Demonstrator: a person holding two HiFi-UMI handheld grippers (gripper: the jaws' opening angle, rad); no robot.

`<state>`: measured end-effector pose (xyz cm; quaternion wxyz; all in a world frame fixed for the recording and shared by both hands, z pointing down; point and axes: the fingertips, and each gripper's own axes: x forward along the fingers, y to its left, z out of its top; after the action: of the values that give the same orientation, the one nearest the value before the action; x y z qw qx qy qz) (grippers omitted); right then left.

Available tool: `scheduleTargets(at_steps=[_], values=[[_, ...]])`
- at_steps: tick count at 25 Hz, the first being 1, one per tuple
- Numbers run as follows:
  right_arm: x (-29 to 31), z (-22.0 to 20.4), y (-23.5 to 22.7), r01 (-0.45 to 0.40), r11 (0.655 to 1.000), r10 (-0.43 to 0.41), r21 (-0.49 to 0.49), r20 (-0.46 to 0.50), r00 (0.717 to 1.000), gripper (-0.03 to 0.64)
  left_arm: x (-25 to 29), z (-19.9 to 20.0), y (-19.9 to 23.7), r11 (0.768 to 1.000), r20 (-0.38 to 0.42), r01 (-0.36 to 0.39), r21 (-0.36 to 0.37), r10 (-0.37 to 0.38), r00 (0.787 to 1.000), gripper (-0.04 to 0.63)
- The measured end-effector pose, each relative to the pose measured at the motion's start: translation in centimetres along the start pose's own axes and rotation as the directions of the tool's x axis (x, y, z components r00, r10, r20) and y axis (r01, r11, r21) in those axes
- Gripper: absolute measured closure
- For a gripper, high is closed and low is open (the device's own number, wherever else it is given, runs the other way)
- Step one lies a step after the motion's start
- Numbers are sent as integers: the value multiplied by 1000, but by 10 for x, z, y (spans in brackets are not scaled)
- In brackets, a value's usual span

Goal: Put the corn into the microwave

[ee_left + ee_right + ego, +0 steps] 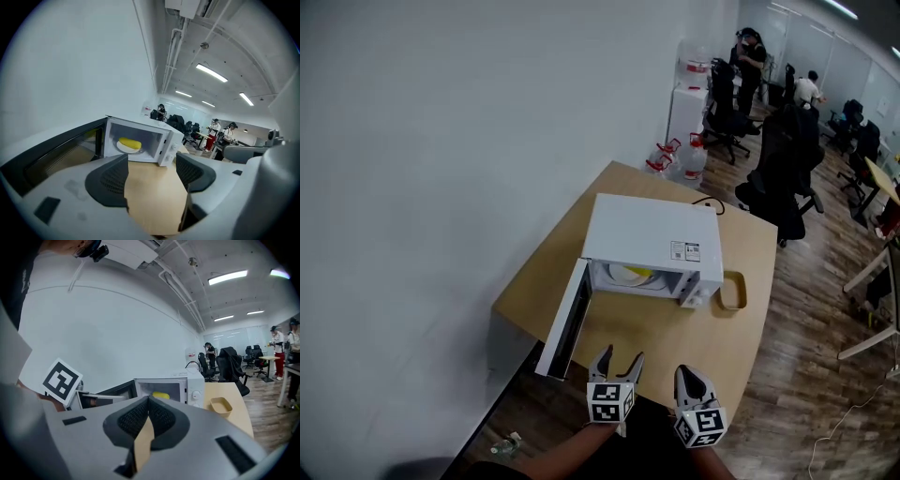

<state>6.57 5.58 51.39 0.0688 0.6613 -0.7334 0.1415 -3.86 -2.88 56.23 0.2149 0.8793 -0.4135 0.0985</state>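
Item: corn (pixel 638 274), yellow, lay on a plate (pixel 123 148) inside the microwave (pixel 652 234), at my 12 o'clock. I judged placing done.
Door (pixel 565 319): open toward 9 o'clock, presumably awaiting closing.
My left gripper (pixel 617 356): jaws wide apart, empty.
My right gripper (pixel 694 373): jaws pressed together, holding nothing.
Both were held back at the table's (pixel 675 330) 6 o'clock edge.

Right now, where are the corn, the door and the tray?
corn (pixel 130 143): left gripper view, middle of the cob.
door (pixel 565 321): head view, middle of the open panel.
tray (pixel 226 412): right gripper view, its near wall.
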Motion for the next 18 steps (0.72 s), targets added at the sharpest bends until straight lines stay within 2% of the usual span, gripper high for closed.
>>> scheduleTargets(at_steps=[2,3,5,6,8,10,14,18], values=[[-12,-2,6,23,1000,-23,-3,0,1000,558,-24,0,-8,999,17,21,-31,-20,1000,280],[-17,-1,9,36,999,-36,-5,0,999,557,-36,3,-11,999,34,26,-39,-25,999,302],[-25,3,15,43,999,-43,-9,4,999,557,-59,12,-16,999,76,32,-43,-29,997,423],[-27,6,19,35,999,-35,-12,9,999,557,-68,17,-18,998,96,41,-41,-37,995,462],[-29,11,27,11,1000,-11,-26,21,1000,558,-81,25,-24,997,131,66,-27,-62,989,496],[-31,16,35,-7,999,8,-45,31,999,557,-91,31,-28,996,161,88,1,-87,983,564],[-39,30,43,-19,998,23,-67,53,998,557,-108,43,-37,994,199,87,65,-98,975,575],[-44,39,40,10,995,-4,-97,62,998,557,-112,50,-44,990,194,72,122,-95,976,575]])
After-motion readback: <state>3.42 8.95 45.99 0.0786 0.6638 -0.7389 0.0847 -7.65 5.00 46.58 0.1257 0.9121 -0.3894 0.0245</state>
